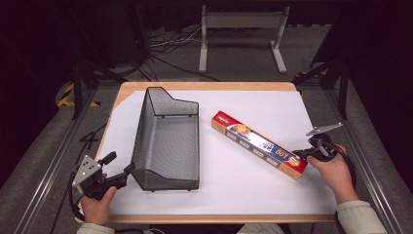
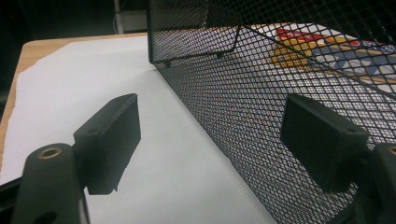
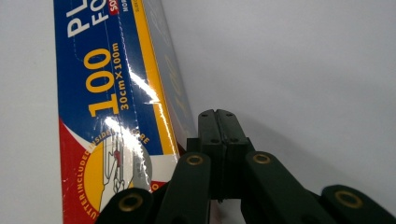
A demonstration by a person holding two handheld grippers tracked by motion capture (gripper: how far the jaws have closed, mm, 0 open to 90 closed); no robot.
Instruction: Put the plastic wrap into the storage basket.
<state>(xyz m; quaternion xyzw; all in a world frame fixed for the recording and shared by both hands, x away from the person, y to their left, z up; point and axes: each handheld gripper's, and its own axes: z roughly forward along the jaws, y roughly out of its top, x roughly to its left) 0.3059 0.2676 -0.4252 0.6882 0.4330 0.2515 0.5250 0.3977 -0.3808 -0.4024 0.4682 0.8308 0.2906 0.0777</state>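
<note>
High view is showing the right hand-held gripper (image 1: 311,152), jaws pressed together on nothing, sitting at the lower-right end of the foil box (image 1: 258,144), whose long axis is running toward the upper left, while the left hand-held gripper (image 1: 127,171), jaws spread wide, is straddling the mesh basket (image 1: 168,141) near-left corner on the counter (image 1: 243,195).

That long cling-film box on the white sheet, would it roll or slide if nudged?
The film box probably slides rather than rolls: its flat faces and square edges lie flat on the white sheet. Its glossy print glints in the right gripper view, so it may be slippery. Pushed at one end, it would likely pivot.
</note>
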